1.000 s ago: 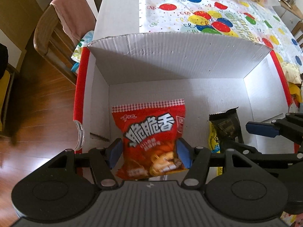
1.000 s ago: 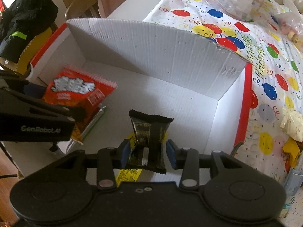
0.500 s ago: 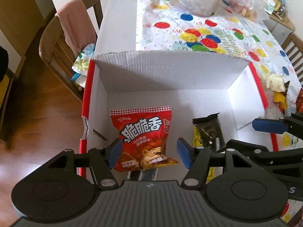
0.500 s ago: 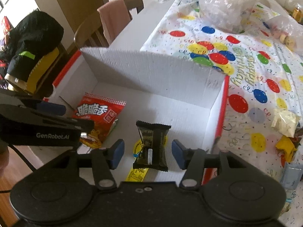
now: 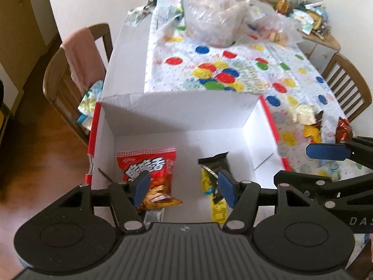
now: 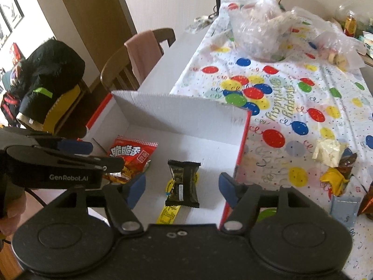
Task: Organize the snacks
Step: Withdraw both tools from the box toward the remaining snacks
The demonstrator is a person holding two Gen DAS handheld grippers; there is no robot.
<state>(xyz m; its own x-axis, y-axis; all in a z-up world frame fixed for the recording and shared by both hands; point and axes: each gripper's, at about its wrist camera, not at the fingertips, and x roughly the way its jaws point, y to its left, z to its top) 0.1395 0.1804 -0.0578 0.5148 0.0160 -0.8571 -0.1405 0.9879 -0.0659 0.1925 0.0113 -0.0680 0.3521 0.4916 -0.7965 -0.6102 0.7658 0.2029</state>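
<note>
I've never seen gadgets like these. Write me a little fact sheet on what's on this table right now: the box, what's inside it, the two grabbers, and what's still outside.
box: white cardboard box with red edges, open top, on the table
inside, left: red snack bag lying flat
inside, right: black wrapped bar on top of a yellow packet
left gripper: open, holding nothing, above the box
right gripper: jaws opening, clear of the bar, holding nothing
outside: loose snacks on the balloon tablecloth

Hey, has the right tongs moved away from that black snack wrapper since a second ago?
Yes. The right tongs have lifted off the black snack wrapper, jaws opening; it lies in the white cardboard box.
</note>
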